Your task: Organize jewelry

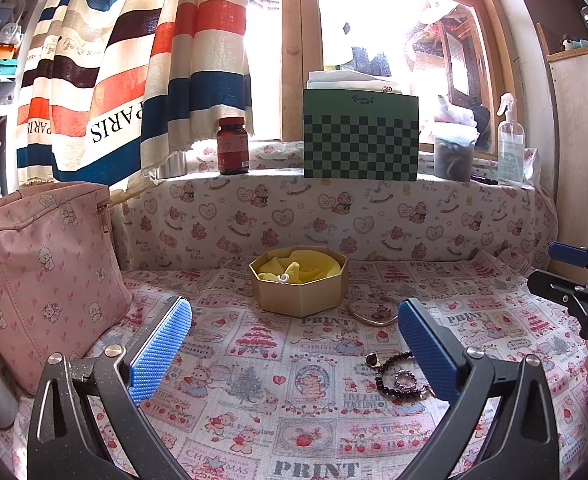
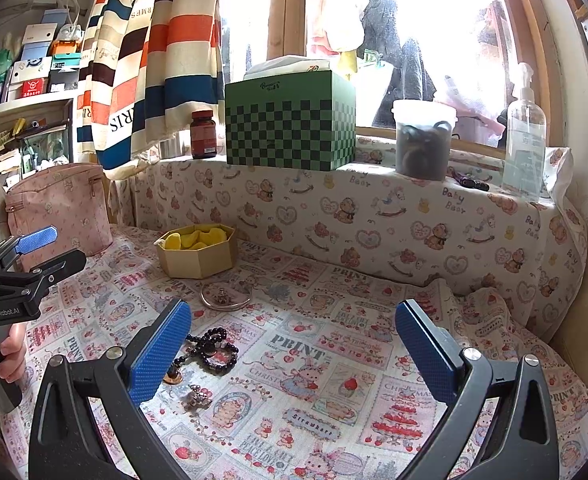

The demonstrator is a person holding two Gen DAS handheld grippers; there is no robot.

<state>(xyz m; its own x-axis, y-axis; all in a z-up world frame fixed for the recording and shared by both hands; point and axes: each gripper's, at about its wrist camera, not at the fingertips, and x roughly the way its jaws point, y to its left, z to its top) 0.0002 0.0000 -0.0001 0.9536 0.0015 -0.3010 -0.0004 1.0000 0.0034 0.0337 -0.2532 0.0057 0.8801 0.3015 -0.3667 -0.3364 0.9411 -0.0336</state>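
Two grippers, left (image 1: 294,346) and right (image 2: 293,346), jaws wide, empty; beads (image 2: 213,347), bangle (image 2: 225,298) near box (image 2: 198,250) on bench.

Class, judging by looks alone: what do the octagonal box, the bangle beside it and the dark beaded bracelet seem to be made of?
Octagonal box: probably card, matte gold, with flat folded panels.
Bangle: likely metal, thin, with a pale shiny rim.
Beaded bracelet: glossy black beads showing small highlights; glass, stone or plastic cannot be told apart.

The box (image 1: 298,280) sits behind the bangle (image 1: 369,312), with the bead bracelet (image 1: 397,376) nearer still.
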